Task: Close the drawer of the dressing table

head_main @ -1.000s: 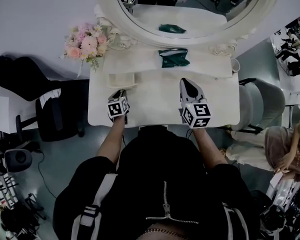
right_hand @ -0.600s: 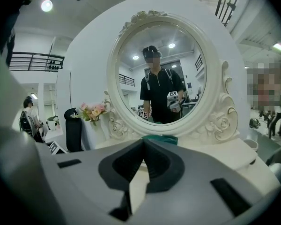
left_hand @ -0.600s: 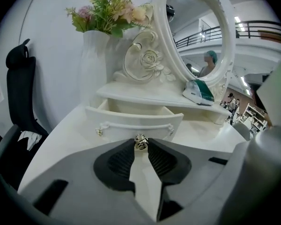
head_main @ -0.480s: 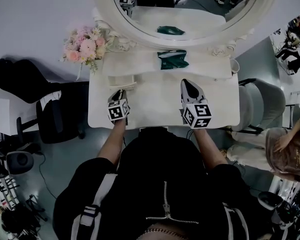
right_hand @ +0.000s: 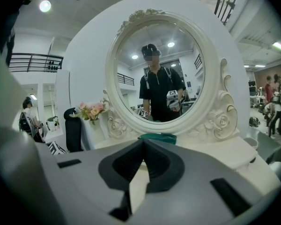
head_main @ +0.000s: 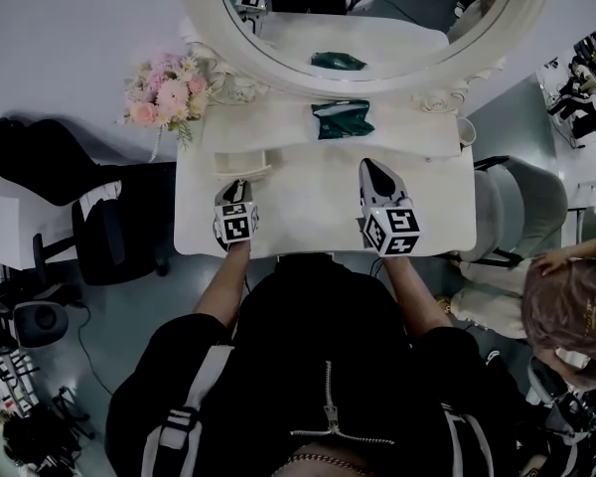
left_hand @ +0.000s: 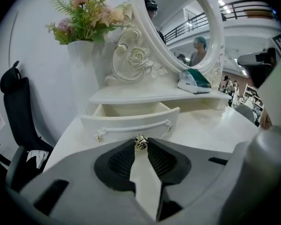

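Pink flowers [head_main: 167,89] left of green pouch [head_main: 343,117]; black chair [head_main: 109,229] far left.

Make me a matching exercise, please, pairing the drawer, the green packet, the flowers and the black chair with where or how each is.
Things:
1 drawer
2 green packet
3 flowers
4 black chair

Place or state:
A on the floor left of the table
B on the shelf below the mirror
C pulled open
D pink, at the mirror's left side

Pairs: 1-C; 2-B; 3-D; 4-A
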### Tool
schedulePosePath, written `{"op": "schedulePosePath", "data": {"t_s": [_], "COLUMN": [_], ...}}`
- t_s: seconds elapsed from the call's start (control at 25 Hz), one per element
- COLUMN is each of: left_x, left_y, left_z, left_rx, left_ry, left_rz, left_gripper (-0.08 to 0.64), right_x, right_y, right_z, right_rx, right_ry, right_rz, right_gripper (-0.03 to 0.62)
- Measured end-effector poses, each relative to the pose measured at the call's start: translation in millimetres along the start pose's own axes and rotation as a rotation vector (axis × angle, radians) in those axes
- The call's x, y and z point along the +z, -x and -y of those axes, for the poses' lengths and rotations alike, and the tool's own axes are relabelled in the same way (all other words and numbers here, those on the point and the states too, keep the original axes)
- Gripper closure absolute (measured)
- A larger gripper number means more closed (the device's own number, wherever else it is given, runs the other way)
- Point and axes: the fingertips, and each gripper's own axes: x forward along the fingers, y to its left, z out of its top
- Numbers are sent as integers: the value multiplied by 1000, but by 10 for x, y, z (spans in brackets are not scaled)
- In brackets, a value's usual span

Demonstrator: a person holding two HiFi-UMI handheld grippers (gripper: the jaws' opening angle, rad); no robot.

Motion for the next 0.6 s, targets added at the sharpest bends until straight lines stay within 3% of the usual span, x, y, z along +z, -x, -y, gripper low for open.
{"op": "schedulePosePath", "data": {"t_s": [0.6], "left_x": [138], "left_y": [-115], "left_z": [-115], "left_rx": [-17], "left_ry": [23], "left_rz": [15], "left_gripper": [468], "right_x": [18], "right_y": [-80], "right_z": [1], "right_rx": [-1], "right_ry": [-1], "right_rz": [-3], "right_gripper": [592]}}
